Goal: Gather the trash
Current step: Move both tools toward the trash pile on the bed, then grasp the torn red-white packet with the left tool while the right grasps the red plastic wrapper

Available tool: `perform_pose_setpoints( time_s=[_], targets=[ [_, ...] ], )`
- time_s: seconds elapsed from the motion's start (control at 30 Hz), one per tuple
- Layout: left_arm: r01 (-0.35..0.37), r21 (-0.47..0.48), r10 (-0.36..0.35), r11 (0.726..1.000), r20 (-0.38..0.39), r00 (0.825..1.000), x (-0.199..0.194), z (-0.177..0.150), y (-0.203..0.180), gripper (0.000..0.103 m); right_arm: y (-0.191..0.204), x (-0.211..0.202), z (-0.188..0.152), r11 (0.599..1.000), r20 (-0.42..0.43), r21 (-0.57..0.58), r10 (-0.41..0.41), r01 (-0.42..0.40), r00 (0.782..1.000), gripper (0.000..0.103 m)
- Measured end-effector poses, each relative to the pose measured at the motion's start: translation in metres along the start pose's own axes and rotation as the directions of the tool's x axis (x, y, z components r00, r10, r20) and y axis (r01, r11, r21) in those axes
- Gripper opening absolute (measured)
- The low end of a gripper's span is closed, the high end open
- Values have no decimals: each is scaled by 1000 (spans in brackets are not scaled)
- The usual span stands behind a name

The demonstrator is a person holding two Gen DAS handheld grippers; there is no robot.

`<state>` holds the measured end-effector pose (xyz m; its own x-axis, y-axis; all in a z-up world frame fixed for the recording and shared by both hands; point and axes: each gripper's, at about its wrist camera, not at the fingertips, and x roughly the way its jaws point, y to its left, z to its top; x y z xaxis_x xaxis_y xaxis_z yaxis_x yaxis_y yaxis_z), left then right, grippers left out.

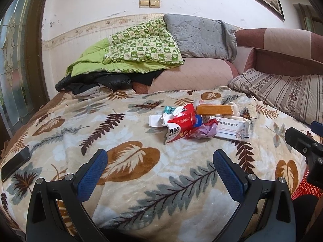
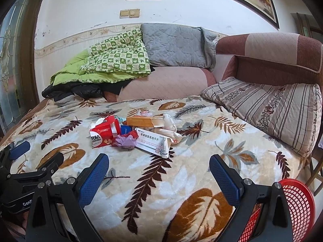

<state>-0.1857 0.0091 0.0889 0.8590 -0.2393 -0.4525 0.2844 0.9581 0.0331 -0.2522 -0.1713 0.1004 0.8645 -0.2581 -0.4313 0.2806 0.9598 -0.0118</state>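
The trash lies in one loose heap in the middle of the bed, on the leaf-patterned blanket: a torn red carton, a white medicine box, an orange box and crumpled purple wrapping, all of it probably light, thin card and film that will crush or slide, so the boxes are best pinched across a narrow edge and the wrapping by its bunched middle. Both the left gripper and the right gripper hang short of the heap with fingers wide apart and empty. A red mesh basket sits at the bed's near right edge.
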Motion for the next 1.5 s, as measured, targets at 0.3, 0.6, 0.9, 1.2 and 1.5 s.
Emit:
perform_pose_setpoints(
  time_s=[0.3,0.6,0.9,1.2,1.5],
  targets=[
    [93,-36,-97,995,-137,986,44,21,7,103,-15,22,4,995,-98,65,85,-79,992,101],
    [151,-12,-150,988,-212,966,131,63,-2,103,-41,39,2,968,-137,226,143,-110,980,101],
    [239,-73,-249,968,-342,906,206,59,-12,46,-38,43,3,965,-139,224,172,-139,975,101],
    [316,-151,-347,937,-290,892,168,48,0,4,-27,57,6,957,-167,226,221,-181,961,99],
    [259,-202,-304,944,-235,923,132,32,20,4,16,128,31,915,-254,269,369,-301,894,88]
  ],
)
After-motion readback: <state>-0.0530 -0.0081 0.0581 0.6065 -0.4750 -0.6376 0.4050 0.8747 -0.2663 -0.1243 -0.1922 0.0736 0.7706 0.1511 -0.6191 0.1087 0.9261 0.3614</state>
